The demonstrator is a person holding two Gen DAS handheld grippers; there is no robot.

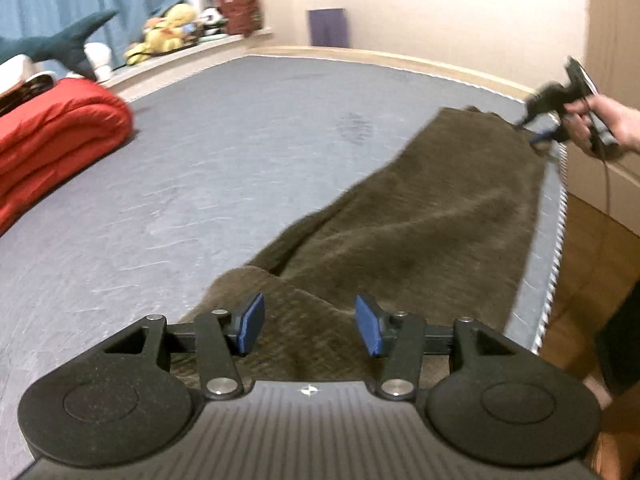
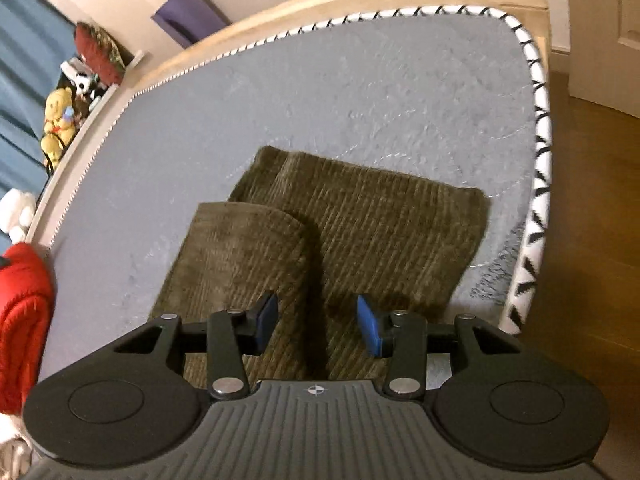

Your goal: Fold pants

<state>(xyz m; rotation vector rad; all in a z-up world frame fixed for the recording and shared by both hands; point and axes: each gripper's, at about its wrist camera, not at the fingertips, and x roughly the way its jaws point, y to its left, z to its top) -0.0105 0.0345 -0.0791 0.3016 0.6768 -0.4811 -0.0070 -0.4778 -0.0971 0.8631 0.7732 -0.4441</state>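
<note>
pants (image 2: 340,224) lie lengthwise on bed (image 1: 200,160) | left tongs (image 1: 310,322), right tongs (image 2: 316,322) both apart, empty | next: pinch matching corners, keep edges aligned

1. No words, brand names or numbers can be read in either view.
2. The only sign is a small white crosshair mark on the ribbed body of the left gripper (image 1: 310,322) and of the right gripper (image 2: 316,322).
</note>
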